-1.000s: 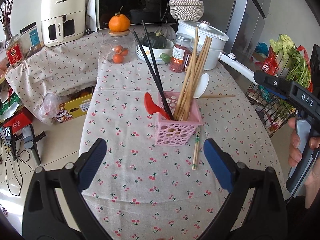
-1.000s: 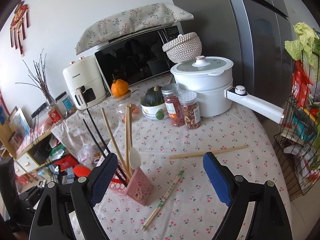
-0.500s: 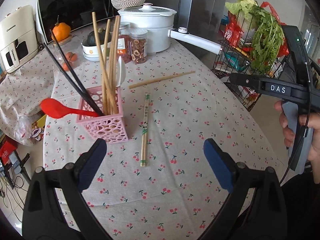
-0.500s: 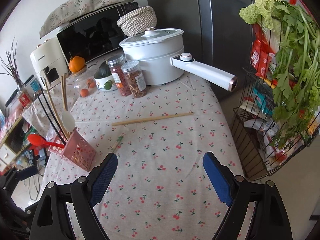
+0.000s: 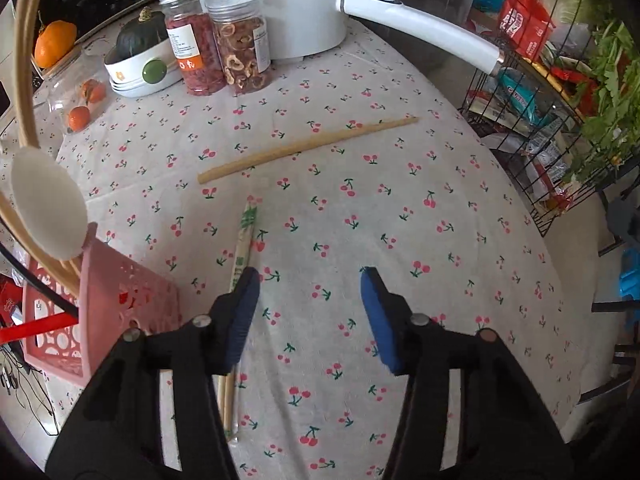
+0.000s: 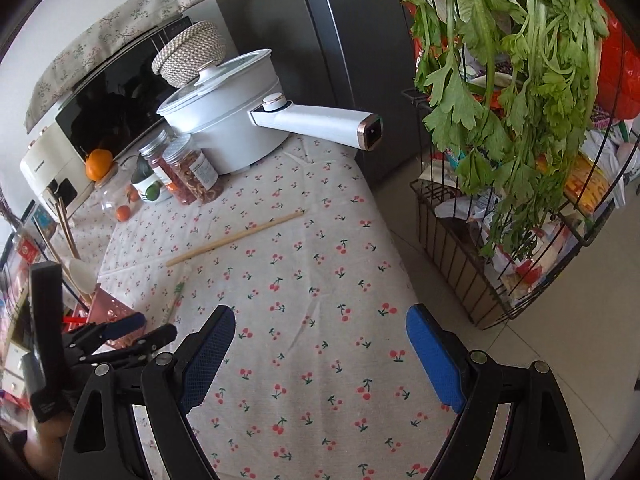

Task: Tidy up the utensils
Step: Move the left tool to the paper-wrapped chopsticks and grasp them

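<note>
A pink perforated holder (image 5: pixel 116 304) at the left holds wooden chopsticks, a white spoon (image 5: pixel 48 204), black chopsticks and a red spoon. A wrapped pair of chopsticks (image 5: pixel 243 240) lies on the cherry-print cloth, running under my left gripper's left finger. A single long wooden chopstick (image 5: pixel 308 146) lies farther back; it also shows in the right wrist view (image 6: pixel 236 236). My left gripper (image 5: pixel 310 284) is open and low over the cloth, just right of the wrapped pair. My right gripper (image 6: pixel 320 324) is open and empty above the table's right part. The left gripper (image 6: pixel 132 332) shows at its lower left.
Two jars (image 5: pixel 218 52), a white bowl stack with a green squash (image 5: pixel 138 64), a glass jar of oranges and a white pot with a long handle (image 5: pixel 420 28) stand at the back. A wire rack with greens (image 6: pixel 520 160) stands right of the table edge.
My left gripper has dropped and moved forward close to the wrapped chopsticks, its jaws narrower. My right gripper has swung right toward the table edge and rack.
</note>
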